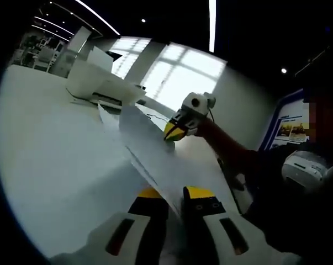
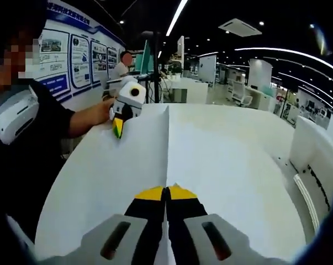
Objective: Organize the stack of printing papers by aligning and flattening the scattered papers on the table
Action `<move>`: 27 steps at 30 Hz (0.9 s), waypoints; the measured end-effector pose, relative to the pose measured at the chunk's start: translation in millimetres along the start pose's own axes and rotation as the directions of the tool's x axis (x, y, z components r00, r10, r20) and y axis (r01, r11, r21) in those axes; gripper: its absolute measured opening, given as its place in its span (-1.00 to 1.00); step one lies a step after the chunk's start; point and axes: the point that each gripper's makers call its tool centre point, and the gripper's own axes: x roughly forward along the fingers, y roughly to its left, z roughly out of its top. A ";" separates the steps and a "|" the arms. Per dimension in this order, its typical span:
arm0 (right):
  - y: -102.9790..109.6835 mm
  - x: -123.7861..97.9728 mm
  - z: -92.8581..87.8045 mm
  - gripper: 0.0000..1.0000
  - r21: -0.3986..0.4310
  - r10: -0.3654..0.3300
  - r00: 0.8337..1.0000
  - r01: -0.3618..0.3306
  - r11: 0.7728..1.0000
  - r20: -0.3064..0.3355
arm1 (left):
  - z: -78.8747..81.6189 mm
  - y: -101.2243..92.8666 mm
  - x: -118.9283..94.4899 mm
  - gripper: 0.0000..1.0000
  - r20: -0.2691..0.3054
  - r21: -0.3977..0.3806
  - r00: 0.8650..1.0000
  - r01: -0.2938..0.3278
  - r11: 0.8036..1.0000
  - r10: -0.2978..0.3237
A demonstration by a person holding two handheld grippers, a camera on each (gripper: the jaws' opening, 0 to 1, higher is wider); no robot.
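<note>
Two grippers are clamping one stack of papers (image 2: 167, 149) on edge above the table (image 2: 238, 165): my right gripper (image 2: 166, 193) pinching the near end, my left gripper (image 2: 120, 128) the far end ahead. The sheets look thin, floppy and slippery, so I am gripping the ends.

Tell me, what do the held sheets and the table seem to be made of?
The sheets look like thin white matte paper: held on edge, they show as a narrow line and flex slightly. The table looks like a smooth white laminate or painted board, with a soft sheen; the pictures cannot settle which.
</note>
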 end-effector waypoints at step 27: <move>-8.0 7.7 12.4 -1.00 -0.056 0.060 0.998 -0.061 0.997 -0.032 | -1.1 -4.0 0.7 -0.65 -0.002 0.005 1.000 0.016 1.000 -0.016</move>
